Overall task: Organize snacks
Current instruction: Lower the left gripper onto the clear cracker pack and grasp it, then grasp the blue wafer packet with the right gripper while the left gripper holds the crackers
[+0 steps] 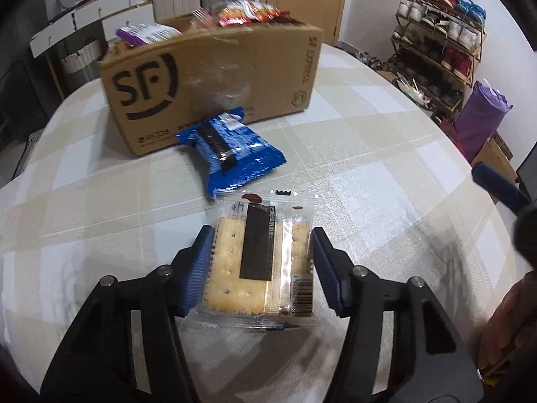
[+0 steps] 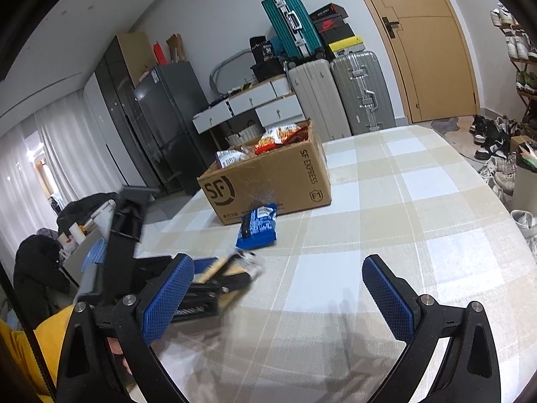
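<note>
While my left tool has its blue pads set against both sides of the cracker packet, gripping it on the near part of the checked counter, my right tool hangs spread wide over bare cloth. Just beyond the crackers lies a blue snack pack, touching the snack-filled cardboard box at the far left.

So the cracker pack sits on the table between the left gripper pads. Cookie packet lies just past it at 11 o'clock, right before the cardboard box holding snack bags.
</note>
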Motion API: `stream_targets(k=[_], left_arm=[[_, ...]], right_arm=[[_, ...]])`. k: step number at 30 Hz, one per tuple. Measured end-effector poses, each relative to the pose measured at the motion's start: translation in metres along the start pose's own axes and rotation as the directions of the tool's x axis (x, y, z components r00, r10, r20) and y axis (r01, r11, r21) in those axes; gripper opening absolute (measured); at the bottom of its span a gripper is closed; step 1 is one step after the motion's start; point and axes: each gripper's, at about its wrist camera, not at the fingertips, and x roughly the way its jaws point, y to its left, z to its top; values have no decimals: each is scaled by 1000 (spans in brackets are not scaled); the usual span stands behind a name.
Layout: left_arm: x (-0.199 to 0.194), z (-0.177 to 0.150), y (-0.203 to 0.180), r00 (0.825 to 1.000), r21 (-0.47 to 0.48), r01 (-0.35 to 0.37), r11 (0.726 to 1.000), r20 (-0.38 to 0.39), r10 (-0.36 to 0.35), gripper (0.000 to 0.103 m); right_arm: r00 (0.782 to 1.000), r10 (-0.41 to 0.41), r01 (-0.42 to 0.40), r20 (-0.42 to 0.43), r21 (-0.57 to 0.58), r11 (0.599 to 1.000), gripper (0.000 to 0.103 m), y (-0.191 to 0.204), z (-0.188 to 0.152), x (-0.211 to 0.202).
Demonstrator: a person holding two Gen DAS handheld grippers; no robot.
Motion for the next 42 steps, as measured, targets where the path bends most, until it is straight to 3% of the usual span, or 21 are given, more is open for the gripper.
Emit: stream_targets(k=[9, 18, 25, 30, 36, 42], left_arm=[[-55, -26, 29, 998, -95, -10, 995, 59, 16, 55], [-105, -55, 81, 992, -187, 8, 982, 125, 16, 55], [-128, -72, 120, 987, -266, 23, 964, 159, 20, 55], [-132, -77, 141, 985, -313, 25, 950, 169, 30, 55], [-122, -84, 160, 989, -356, 33, 934, 145, 20, 55], [-106, -87, 172, 993, -377, 35, 925, 119, 10, 55]], right_arm=[[998, -49, 48, -36, -39, 998, 102, 22, 5, -6], [994, -105, 95, -37, -217, 971, 102, 66, 24, 4], [991, -90, 63, -94, -261, 963, 102, 80, 59, 56], [974, -128, 73, -188, -277, 958, 102, 79, 69, 116], [942, -157, 67, -295, -295, 953, 86, 76, 60, 179], [918, -203, 84, -342, -333, 939, 80, 76, 49, 213]])
